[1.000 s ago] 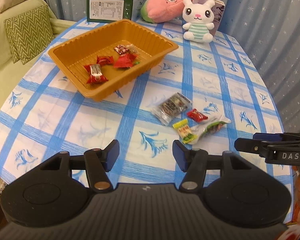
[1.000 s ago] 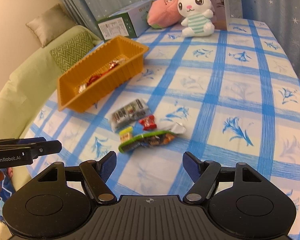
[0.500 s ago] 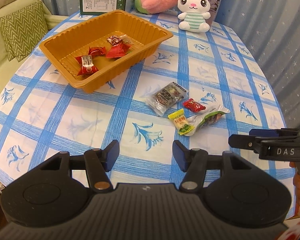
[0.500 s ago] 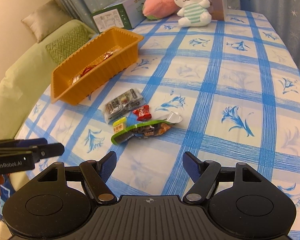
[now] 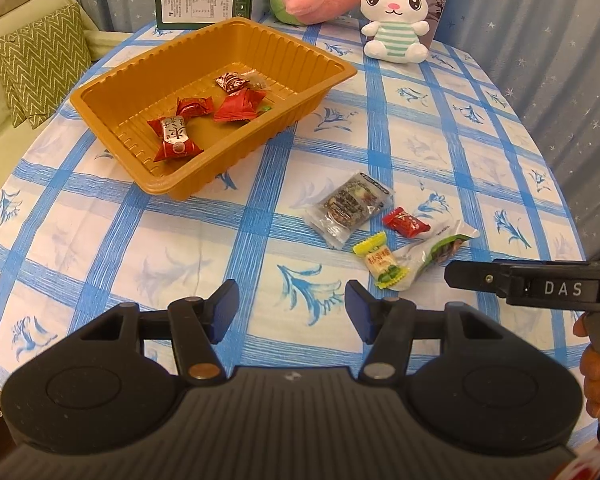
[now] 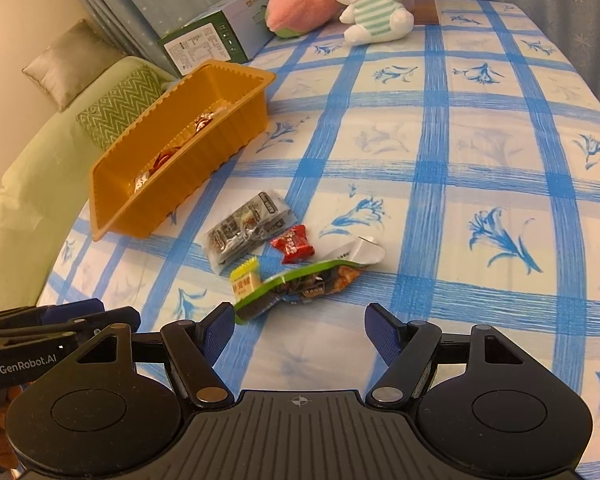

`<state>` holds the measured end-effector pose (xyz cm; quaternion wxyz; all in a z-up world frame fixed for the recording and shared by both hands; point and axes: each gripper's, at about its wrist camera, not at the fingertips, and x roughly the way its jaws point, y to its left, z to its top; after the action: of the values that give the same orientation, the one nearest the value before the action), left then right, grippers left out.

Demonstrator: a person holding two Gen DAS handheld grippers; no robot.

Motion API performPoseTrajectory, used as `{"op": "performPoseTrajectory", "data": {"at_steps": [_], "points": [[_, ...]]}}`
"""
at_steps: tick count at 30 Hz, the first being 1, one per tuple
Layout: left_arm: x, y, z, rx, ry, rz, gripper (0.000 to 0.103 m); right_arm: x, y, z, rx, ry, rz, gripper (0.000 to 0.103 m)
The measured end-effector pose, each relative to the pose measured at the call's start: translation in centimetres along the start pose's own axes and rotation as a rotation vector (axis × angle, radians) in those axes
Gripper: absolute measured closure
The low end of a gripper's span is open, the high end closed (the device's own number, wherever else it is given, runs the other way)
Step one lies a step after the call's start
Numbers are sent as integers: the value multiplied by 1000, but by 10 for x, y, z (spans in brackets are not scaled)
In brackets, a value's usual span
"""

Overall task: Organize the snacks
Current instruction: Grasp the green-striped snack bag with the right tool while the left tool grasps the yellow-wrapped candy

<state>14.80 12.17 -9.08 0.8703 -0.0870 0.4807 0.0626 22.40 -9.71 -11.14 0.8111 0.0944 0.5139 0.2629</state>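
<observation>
While both the left gripper (image 5: 291,307) and right gripper (image 6: 300,334) gape empty, the green packet (image 6: 300,286) just ahead half-hides a yellow candy (image 6: 245,283).

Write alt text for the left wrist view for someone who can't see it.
Four loose wrapped snacks lie on a blue-checked tablecloth, just ahead of the open, empty left tool. Beyond them to the left, an orange ribbed plastic tray holds several red-wrapped candies. The right tool enters from the right edge.
</observation>
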Motion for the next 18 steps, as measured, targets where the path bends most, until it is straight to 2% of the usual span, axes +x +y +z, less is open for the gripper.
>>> {"op": "performPoseTrajectory", "data": {"at_steps": [14,18], "points": [[16,11,12,14,9,-17,48,28,10,10,7,-28,-47,31],[20,10,14,26,15,-28,49,37,13,14,-8,-33,-78,42]]}}
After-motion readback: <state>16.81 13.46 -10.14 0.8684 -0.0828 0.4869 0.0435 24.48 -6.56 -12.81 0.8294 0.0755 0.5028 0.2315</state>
